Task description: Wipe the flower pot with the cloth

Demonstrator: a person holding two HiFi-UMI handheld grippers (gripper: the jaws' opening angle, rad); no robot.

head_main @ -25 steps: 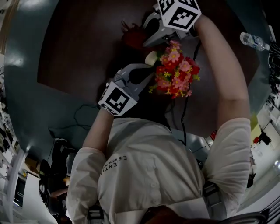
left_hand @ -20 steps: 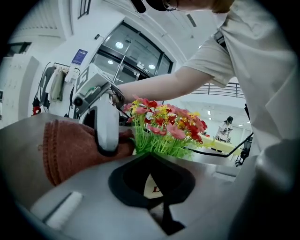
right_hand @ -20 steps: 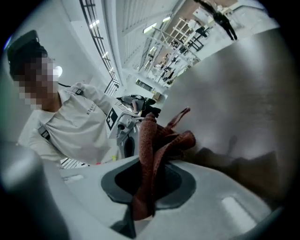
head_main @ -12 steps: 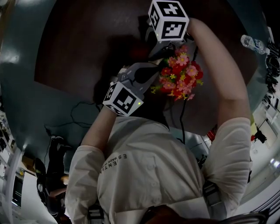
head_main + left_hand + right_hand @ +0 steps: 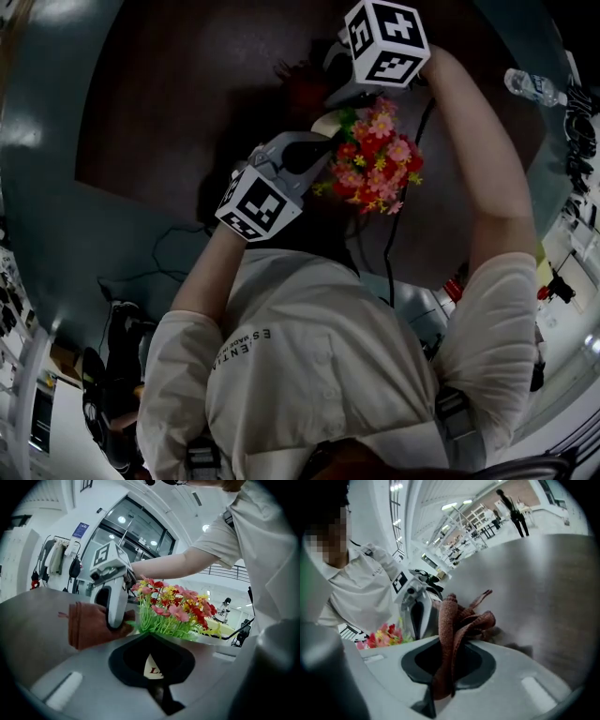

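My left hand-held gripper [image 5: 319,150] pinches the flower pot [image 5: 325,123] tight at its edge, over the surface [image 5: 169,112]. My right hand-held gripper [image 5: 115,620] grips the cloth [image 5: 450,620] just beside it. I think I should hold the pot still and rub its side gently, missing the flowers [image 5: 173,606].

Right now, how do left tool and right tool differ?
Left tool pinches a white printed piece at the flowers' base, likely the flower pot; right tool pinches the reddish-brown cloth. In the head view, left tool sits nearer the person, right tool beyond the flowers. Both are shut on something.
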